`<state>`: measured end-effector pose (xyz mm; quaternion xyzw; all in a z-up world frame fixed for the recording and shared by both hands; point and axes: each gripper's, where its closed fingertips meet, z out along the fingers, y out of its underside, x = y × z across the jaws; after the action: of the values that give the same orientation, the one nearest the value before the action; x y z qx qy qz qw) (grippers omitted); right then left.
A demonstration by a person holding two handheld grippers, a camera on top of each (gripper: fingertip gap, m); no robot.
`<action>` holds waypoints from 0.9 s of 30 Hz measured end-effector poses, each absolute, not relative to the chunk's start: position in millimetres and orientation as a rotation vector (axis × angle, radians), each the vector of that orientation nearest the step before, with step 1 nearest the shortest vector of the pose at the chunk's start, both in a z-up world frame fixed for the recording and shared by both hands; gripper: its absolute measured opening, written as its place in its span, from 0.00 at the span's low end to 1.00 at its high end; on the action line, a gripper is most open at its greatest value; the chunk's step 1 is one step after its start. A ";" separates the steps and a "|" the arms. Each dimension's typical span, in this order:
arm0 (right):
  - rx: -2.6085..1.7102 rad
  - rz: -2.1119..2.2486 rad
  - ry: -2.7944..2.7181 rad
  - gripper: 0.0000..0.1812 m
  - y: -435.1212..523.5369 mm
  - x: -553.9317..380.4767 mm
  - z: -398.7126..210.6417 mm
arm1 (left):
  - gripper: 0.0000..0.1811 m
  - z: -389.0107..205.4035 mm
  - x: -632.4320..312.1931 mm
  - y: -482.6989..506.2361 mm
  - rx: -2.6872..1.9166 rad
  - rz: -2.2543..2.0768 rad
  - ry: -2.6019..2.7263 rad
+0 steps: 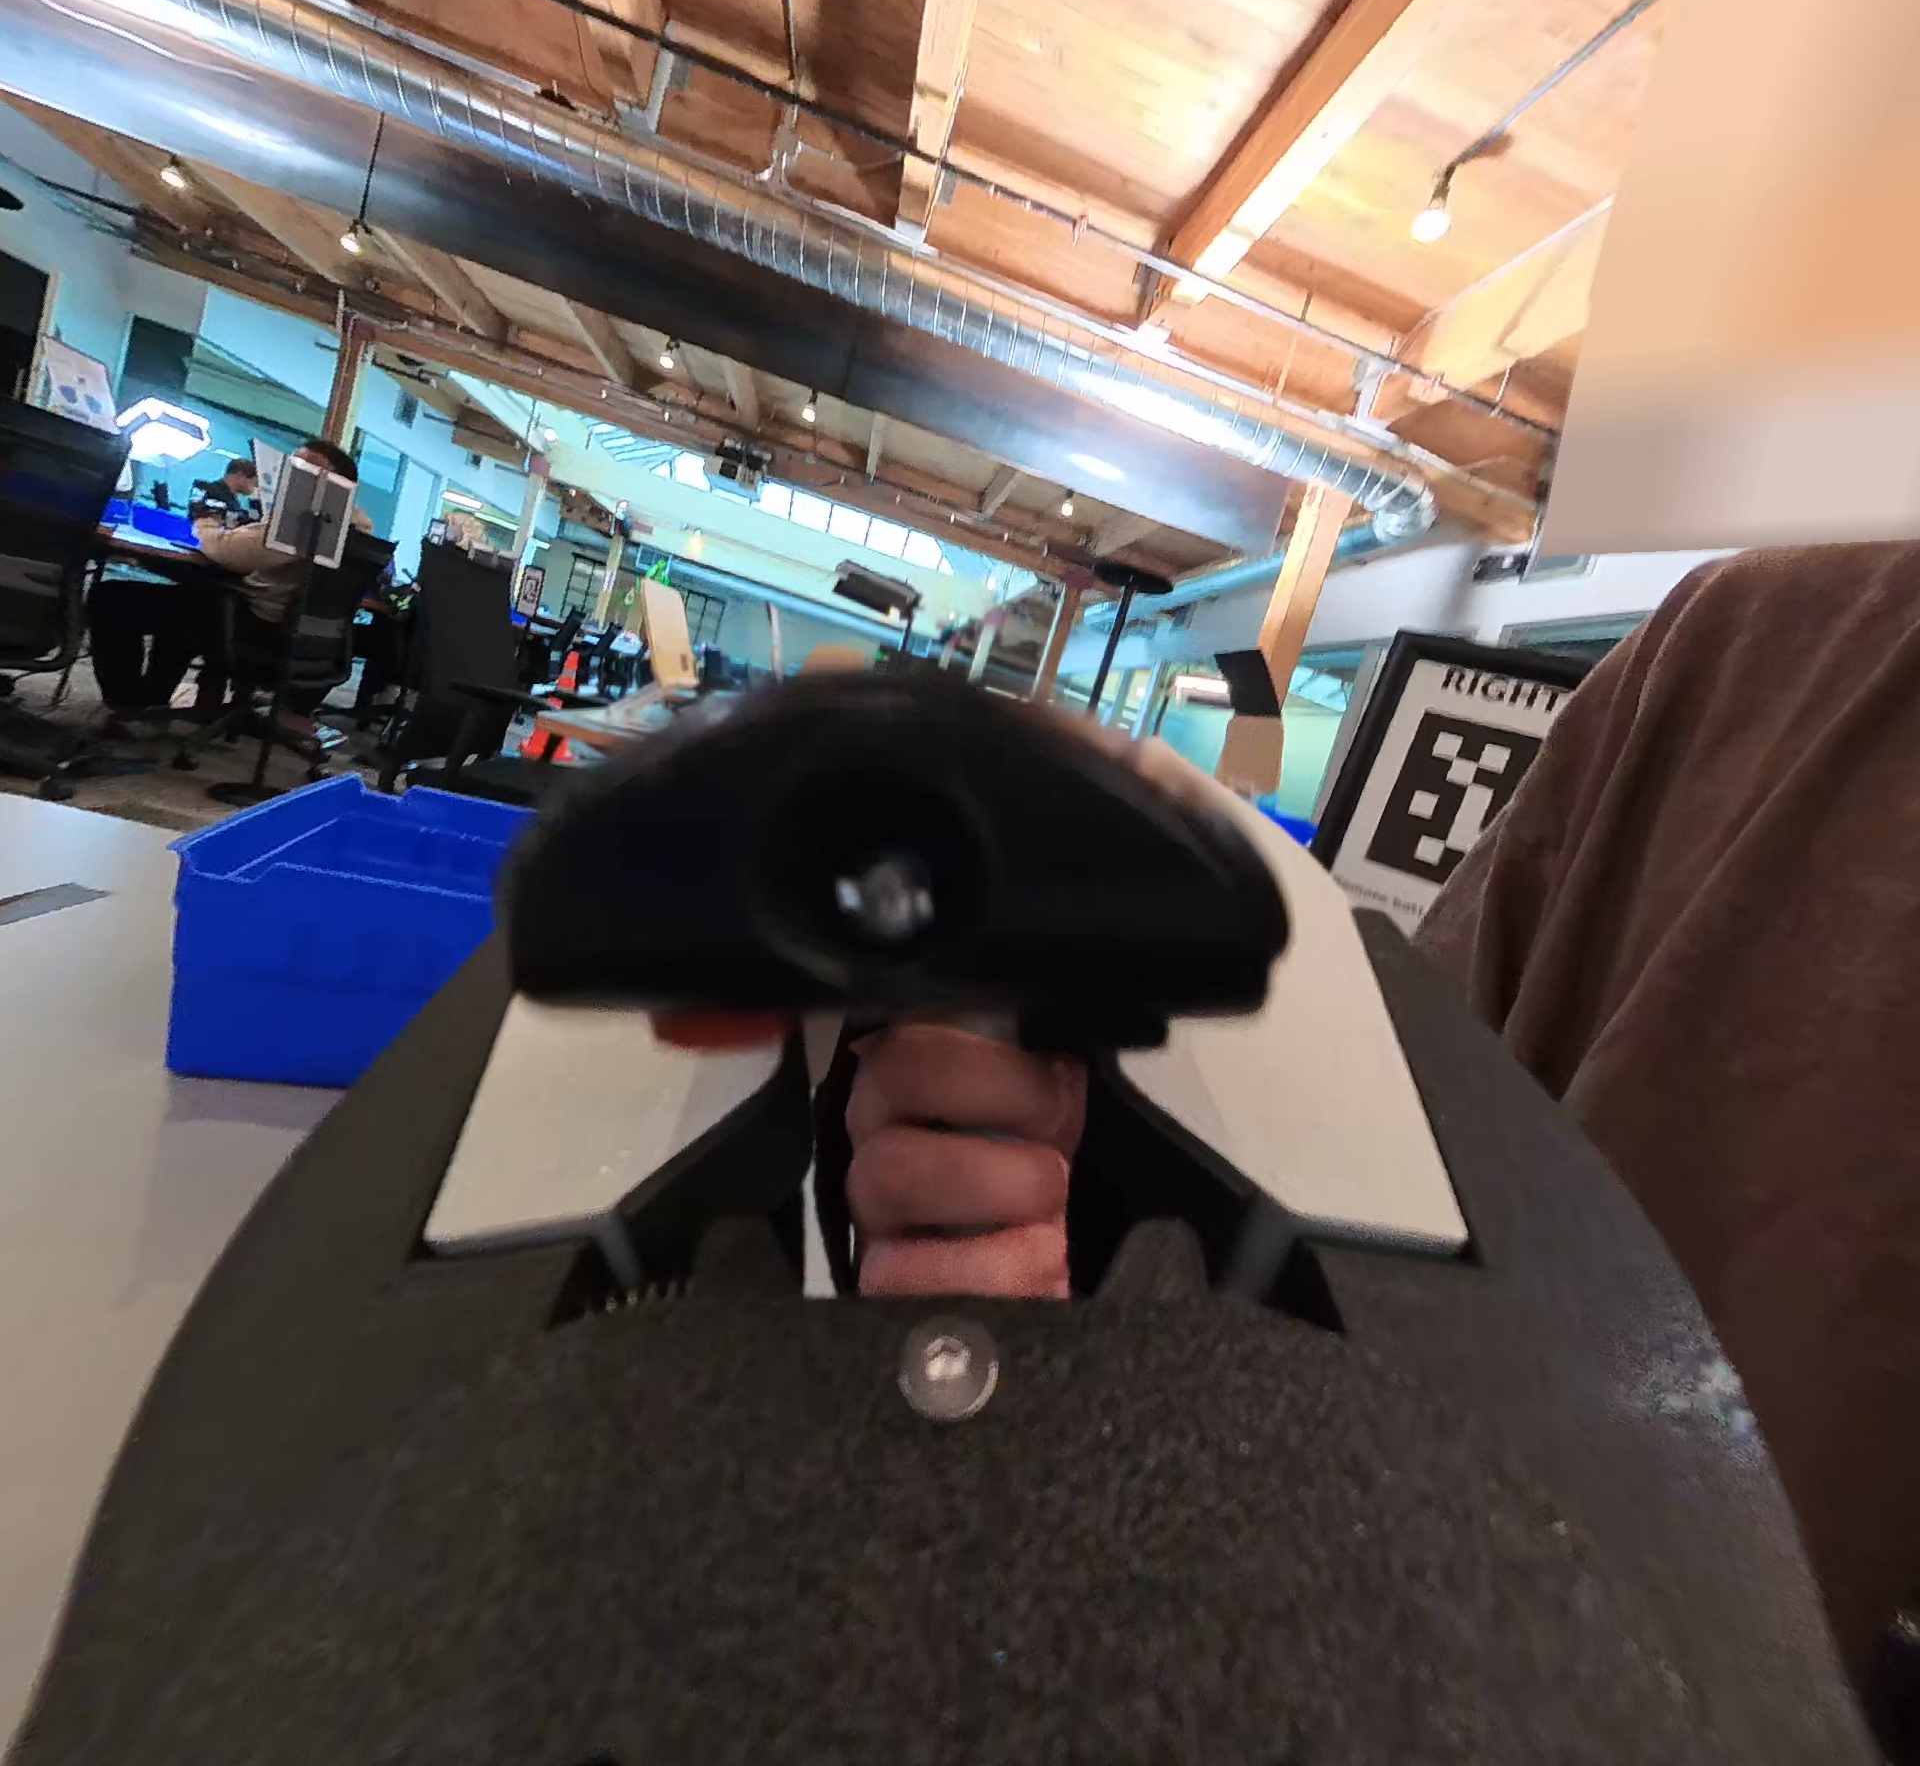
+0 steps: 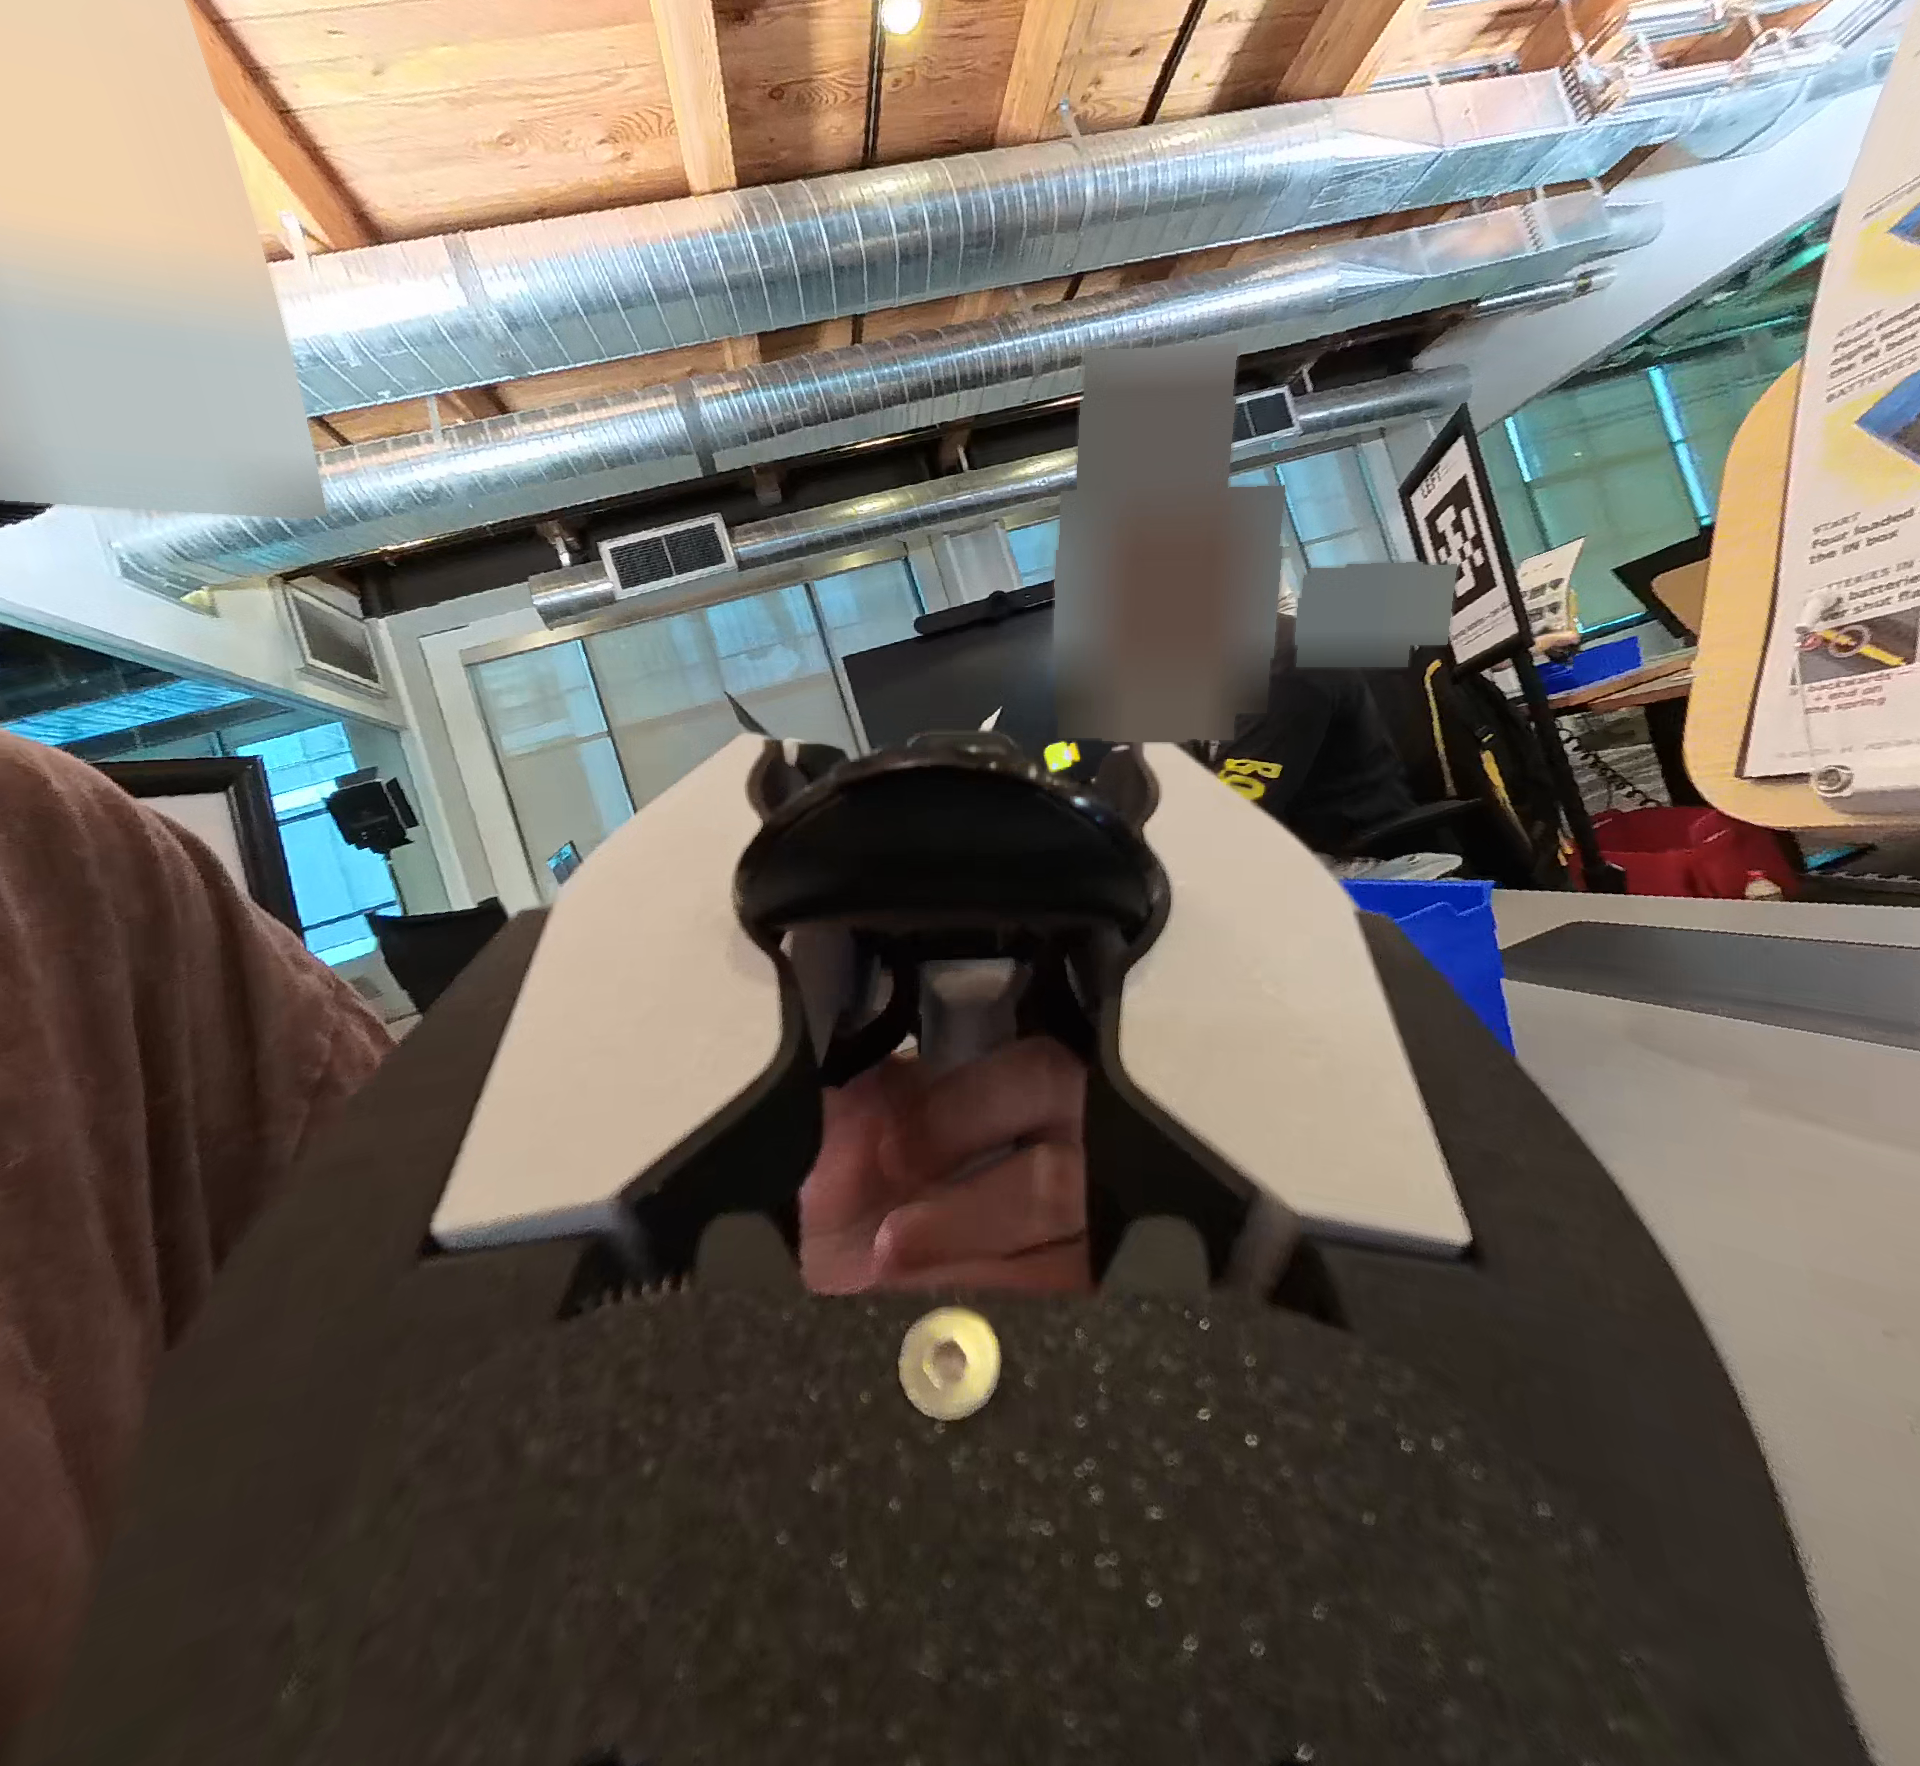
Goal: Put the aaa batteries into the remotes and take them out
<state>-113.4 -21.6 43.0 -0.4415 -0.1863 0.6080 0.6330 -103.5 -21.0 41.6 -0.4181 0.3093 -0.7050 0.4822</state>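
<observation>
We find no remote and no AAA battery in either view, so we cannot say whether any battery has gone in or come out. Both cameras tip up toward the wooden ceiling and the silver ducts, and only a strip of the desk (image 1: 83, 1145) shows. A blue bin (image 1: 332, 927) stands on that desk in the left wrist view. What seems to be another blue bin shows in the right wrist view, but we see only their outer walls and rims, not what they hold. If the remotes and batteries are anywhere near, we judge they lie below or outside both views. By our reading, the work on them is not going on at this moment.

The left hand-held gripper (image 1: 904, 781) and the right hand-held gripper (image 2: 956, 760) appear to point at each other. Each view is filled in the middle by a black, rounded body with a lens-like front, which we take to be the other tool seen head-on. Beneath it the person's right hand (image 1: 956, 1176) wraps a handle in the left wrist view. The left hand (image 2: 945, 1186) does the same in the right wrist view.

A brown sleeve (image 1: 1714, 885) closes off the side of each view nearest the person. The white finger plates of each tool stand apart at their bases, but their tips are hidden by the black body. We therefore cannot tell whether either tool is open, closed or gripping anything. A framed black-and-white marker board (image 1: 1455, 781) stands behind.
</observation>
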 end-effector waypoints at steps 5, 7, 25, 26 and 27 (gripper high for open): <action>-1.022 1.419 -0.436 0.34 -16.5 -100.4 43.8 | 0.38 24.0 -113.3 -13.7 -1.155 -1.661 0.840; -1.050 1.410 -0.471 0.34 -14.7 -97.3 42.3 | 0.39 13.1 -116.4 -13.4 -1.222 -1.626 0.915; -1.052 1.501 -0.508 0.33 -12.1 -94.3 38.1 | 0.47 -47.3 -146.5 -25.5 -1.821 -1.064 1.695; -1.048 1.515 -0.509 0.33 -12.9 -96.4 37.8 | 0.47 -54.5 -146.4 -28.3 -1.843 -1.036 1.750; -1.049 1.515 -0.505 0.34 -12.5 -98.1 37.2 | 0.49 -60.7 -146.3 -29.7 -1.868 -1.008 1.791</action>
<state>-98.1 -12.5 37.2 -0.4482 -0.2159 0.6473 0.5775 -146.3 -29.7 -60.7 -0.6614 0.6342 -0.3571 0.1813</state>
